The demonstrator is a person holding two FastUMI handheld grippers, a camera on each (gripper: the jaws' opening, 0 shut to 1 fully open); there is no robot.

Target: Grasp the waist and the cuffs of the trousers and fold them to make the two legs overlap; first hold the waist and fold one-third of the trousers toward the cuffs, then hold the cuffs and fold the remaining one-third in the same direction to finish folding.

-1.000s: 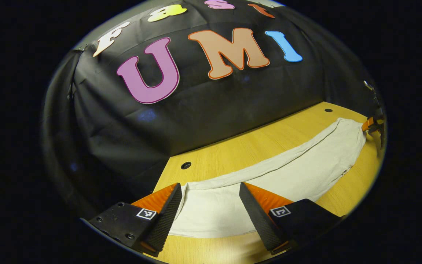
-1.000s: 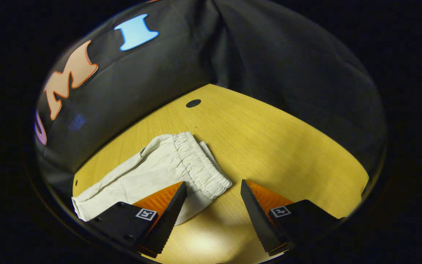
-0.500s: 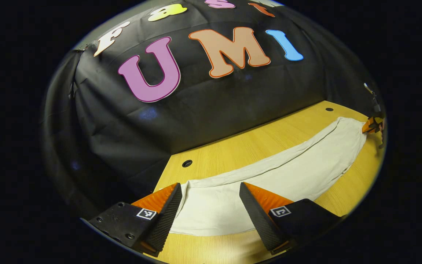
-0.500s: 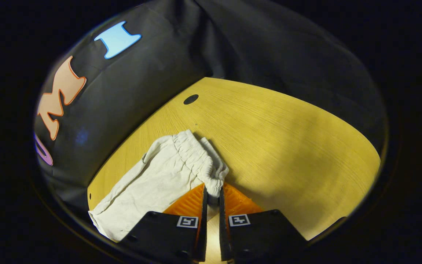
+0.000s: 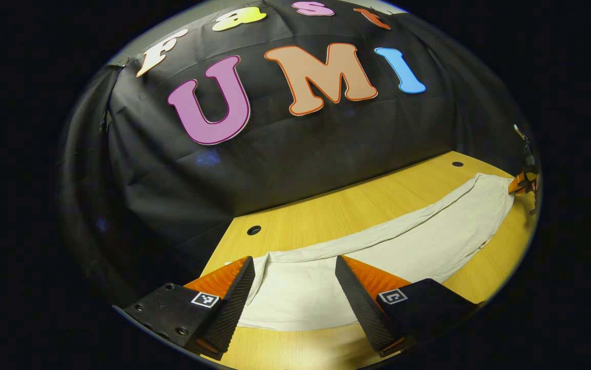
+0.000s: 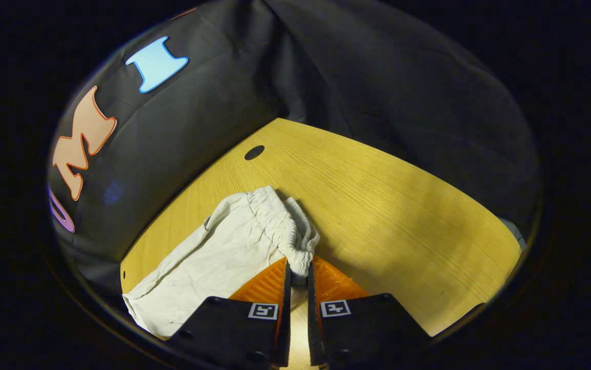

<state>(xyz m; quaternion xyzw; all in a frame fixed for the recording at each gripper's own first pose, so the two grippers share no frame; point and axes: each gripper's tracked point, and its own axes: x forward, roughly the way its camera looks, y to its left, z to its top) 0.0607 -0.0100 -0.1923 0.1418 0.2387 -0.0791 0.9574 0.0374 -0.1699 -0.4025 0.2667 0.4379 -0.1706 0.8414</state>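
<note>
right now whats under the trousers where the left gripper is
The trousers lie flat on the wooden table, which shows bare all around the cloth. The open left gripper straddles the cuff end. Whatever lies beneath the cloth itself is covered.

low over table (image 5: 326,216), sharing trousers (image 6: 223,252)

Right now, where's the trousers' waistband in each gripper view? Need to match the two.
Left gripper view: the waistband is at the far right end of the trousers, beside the right gripper.
Right gripper view: lower centre, bunched elastic, with the right gripper shut on its near corner.
Shared landmark: the dark hole in the table beyond the waistband.
</note>
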